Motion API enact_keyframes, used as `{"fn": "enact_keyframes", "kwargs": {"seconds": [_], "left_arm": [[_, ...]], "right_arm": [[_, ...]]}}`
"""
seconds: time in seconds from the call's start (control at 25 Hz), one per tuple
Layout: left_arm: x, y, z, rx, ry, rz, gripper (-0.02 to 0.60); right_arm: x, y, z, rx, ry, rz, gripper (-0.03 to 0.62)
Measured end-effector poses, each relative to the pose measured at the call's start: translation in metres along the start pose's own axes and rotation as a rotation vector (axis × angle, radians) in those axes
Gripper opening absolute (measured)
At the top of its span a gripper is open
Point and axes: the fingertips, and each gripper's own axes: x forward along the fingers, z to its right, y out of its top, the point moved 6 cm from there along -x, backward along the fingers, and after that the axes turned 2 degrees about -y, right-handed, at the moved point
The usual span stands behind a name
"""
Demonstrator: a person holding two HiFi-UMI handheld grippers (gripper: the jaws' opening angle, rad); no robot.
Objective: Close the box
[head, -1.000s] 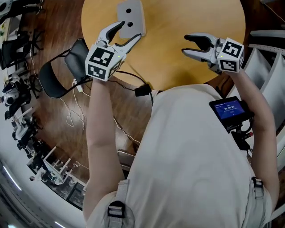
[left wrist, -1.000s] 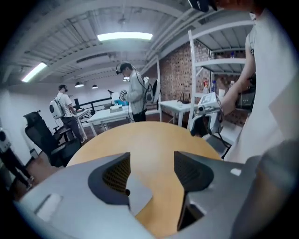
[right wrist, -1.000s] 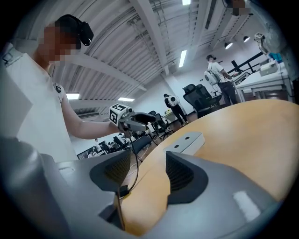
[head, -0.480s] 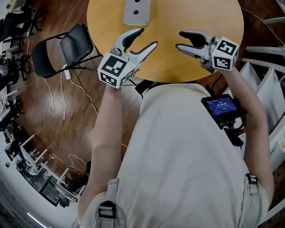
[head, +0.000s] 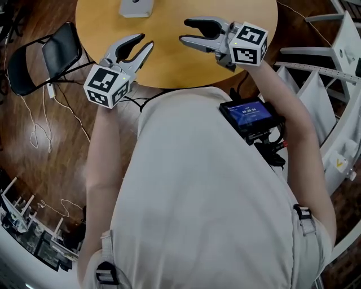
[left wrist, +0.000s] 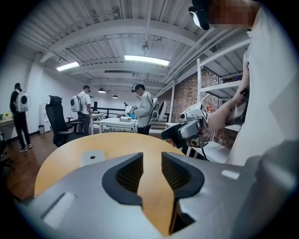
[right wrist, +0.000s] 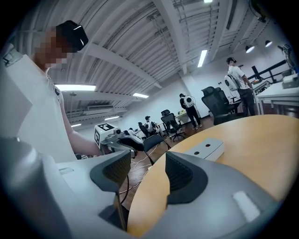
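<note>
Light is even and fairly bright, coming from long ceiling strip lights (left wrist: 146, 59) overhead; 1 more strip (right wrist: 202, 58) glows in the right gripper view. The bench (head: 169, 53) top looks matte with only soft shadows, while the wooden floor (head: 62, 152) carries a faint sheen. A small screen (head: 248, 114) glows blue. Both gripper views are strongly fisheye, with black corners and bowed beams; the near fingers (left wrist: 128, 175) are slightly soft, the room behind sharper. The head view bends at its edges.

Head camera looks steeply down, gripper cameras low across the round tan wooden table (head: 169, 17); all share the flat grey box (head: 135, 7).
</note>
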Motion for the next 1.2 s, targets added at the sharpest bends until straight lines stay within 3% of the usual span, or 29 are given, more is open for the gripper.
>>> {"fn": "enact_keyframes", "kwargs": {"seconds": [0.24, 0.44, 0.88, 1.0, 1.2], "left_arm": [[0.006, 0.011, -0.004, 0.013, 0.005, 0.023, 0.115], [0.012, 0.015, -0.003, 0.018, 0.031, 0.031, 0.0], [0.015, 0.023, -0.002, 0.016, 0.013, 0.064, 0.0], [0.016, 0.023, -0.003, 0.016, 0.014, 0.064, 0.0], [0.018, 0.024, -0.003, 0.018, 0.009, 0.069, 0.0]], "right_arm": [[0.001, 0.016, 0.004, -0.057, 0.006, 0.017, 0.196], [-0.003, 0.025, 0.01, -0.098, -0.023, 0.029, 0.142], [-0.007, 0.025, 0.011, -0.091, -0.029, 0.043, 0.104], [-0.009, 0.028, 0.012, -0.095, -0.037, 0.066, 0.012], [-0.012, 0.026, 0.013, -0.1, -0.047, 0.065, 0.012]]}}
